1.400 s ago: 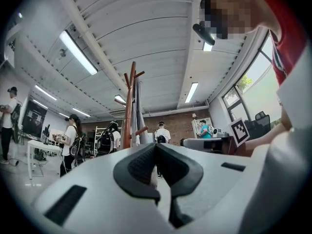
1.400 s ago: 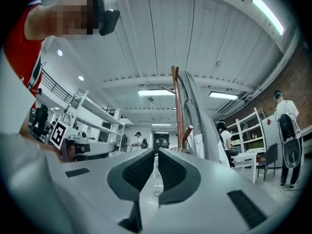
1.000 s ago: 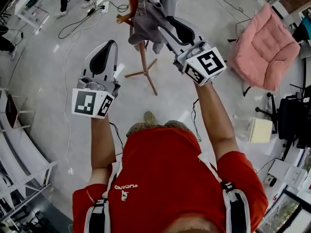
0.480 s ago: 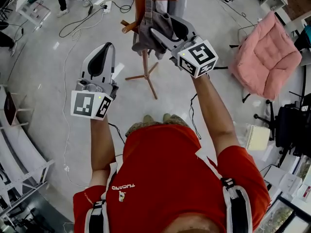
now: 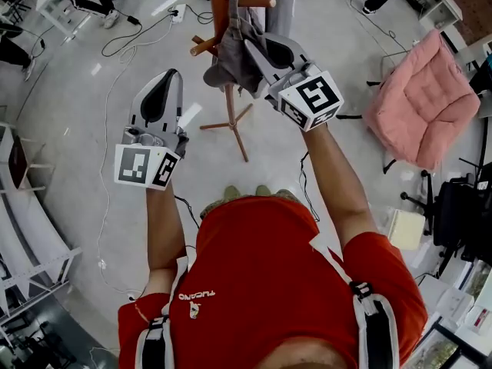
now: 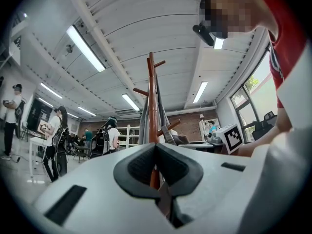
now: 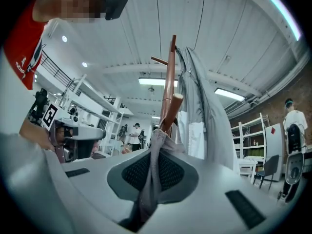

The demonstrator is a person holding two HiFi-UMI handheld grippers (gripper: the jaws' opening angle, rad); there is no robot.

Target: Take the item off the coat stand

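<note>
A brown wooden coat stand [image 5: 228,91] rises in front of me, its pole [image 6: 152,106] straight ahead in the left gripper view. A dark grey cloth item [image 5: 229,56] hangs from a peg [image 7: 171,106]. My right gripper [image 5: 252,46] is up against it, jaws closing on a fold of the grey cloth [image 7: 155,174] that runs down between them [image 7: 153,152]. A lighter grey garment [image 7: 204,111] hangs behind it on the stand. My left gripper [image 5: 171,75] stays left of the stand, apart from it, shut [image 6: 156,147] with nothing in it.
A pink cushioned chair [image 5: 430,98] sits on the floor at the right, a black office chair [image 5: 461,206] nearer me. Cables [image 5: 138,37] trail across the floor at the left. White shelving [image 5: 31,229] lines the left edge. People [image 6: 56,140] stand in the background.
My right gripper, which stood open beside the grey cloth, has shut on it. The left gripper has barely moved.
</note>
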